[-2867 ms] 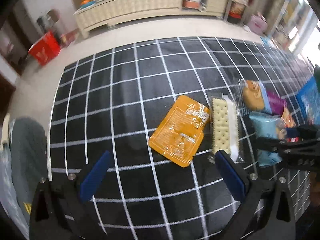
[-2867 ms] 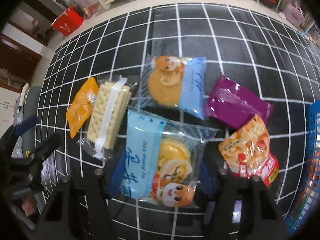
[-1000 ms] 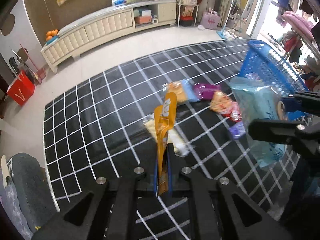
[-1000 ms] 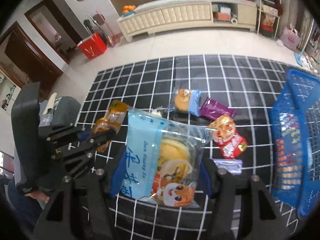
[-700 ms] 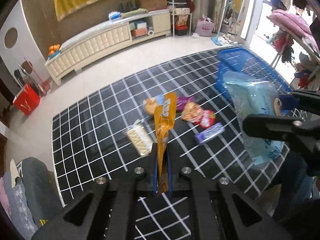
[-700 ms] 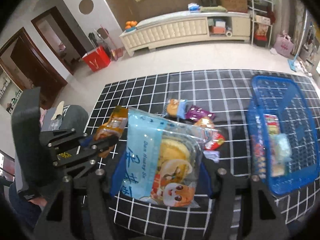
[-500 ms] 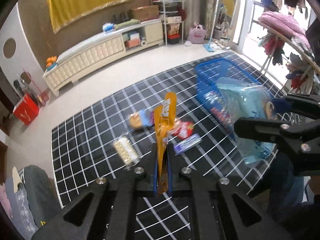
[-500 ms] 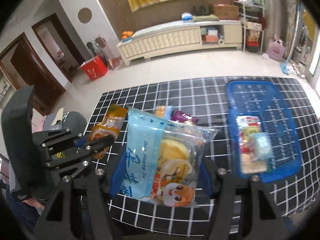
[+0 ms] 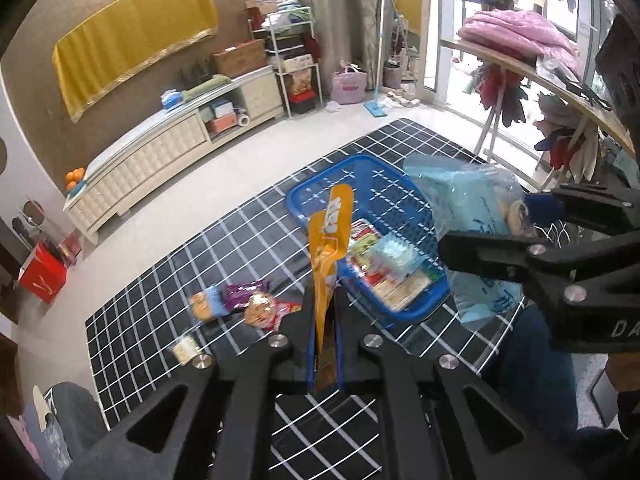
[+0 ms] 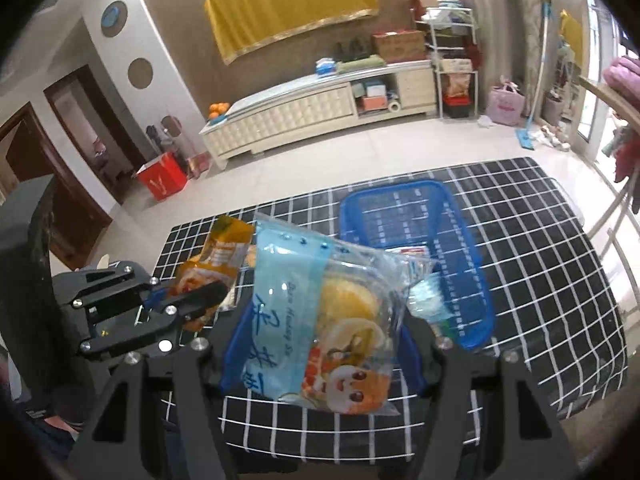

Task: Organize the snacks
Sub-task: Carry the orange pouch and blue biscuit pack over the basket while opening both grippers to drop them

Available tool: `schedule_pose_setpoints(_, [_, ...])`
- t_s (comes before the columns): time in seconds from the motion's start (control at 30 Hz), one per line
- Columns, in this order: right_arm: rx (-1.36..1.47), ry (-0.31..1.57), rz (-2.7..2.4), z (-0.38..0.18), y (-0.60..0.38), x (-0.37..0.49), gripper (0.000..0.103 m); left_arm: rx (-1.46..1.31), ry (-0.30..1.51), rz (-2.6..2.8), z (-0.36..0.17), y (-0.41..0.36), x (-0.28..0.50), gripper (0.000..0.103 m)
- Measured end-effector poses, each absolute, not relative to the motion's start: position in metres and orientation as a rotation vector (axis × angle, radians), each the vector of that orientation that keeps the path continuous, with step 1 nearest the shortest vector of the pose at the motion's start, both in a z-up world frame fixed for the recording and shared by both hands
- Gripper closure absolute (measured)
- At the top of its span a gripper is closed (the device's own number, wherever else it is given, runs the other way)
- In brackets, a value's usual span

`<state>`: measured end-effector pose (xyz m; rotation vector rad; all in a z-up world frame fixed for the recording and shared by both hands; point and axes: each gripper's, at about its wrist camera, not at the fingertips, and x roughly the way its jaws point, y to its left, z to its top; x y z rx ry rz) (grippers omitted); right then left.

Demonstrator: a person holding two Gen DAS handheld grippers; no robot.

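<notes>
Snacks [image 9: 256,305] lie near the blue basket [image 9: 316,188], apart.

Glossy orange foil packet [image 9: 329,240], shiny clear-and-blue plastic pastry bag [image 10: 320,320], blue plastic mesh basket [image 10: 472,264], matt checked cloth [image 10: 540,264]

Orange pkt [image 9: 329,240] edge-up, blue cake pkt [image 10: 320,320] upright, both above blue basket [image 10: 472,280].

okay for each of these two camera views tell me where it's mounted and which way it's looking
Left wrist: on the left claw, looking steeply down over the checked table; its fingers pinch an orange packet; right claw at right.
Right wrist: on the right claw, looking down and forward; its fingers clamp a light blue pastry bag; left claw at left.
Shared: blue basket, both packets.
</notes>
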<state>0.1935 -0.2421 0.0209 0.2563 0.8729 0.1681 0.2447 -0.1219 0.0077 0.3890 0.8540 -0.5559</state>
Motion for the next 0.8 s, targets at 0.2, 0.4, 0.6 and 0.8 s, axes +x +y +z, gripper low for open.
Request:
schedule_pose_setpoints(0.2, [0.253, 0.869, 0.136, 0.020, -0.280, 0.203, 0.036, 0.401, 0.876, -0.581, 0.002, -0.164, 0.261, 0.097])
schedule_pose_setpoints(0.4, [0.263, 0.905, 0.109, -0.002, -0.311, 0.227, 0.036, 0.388, 0.944, -0.593, -0.018, -0.204, 0.290, 0.097])
schedule_pose_setpoints(0.6, [0.291, 0.963, 0.097, -0.037, -0.334, 0.251, 0.035, 0.363, 1.043, -0.589, -0.058, -0.227, 0.325, 0.097])
schedule_pose_setpoints(0.8, [0.294, 1.007, 0.090, -0.062, -0.342, 0.276, 0.035, 0.367, 1.108, -0.556, -0.092, -0.241, 0.361, 0.096])
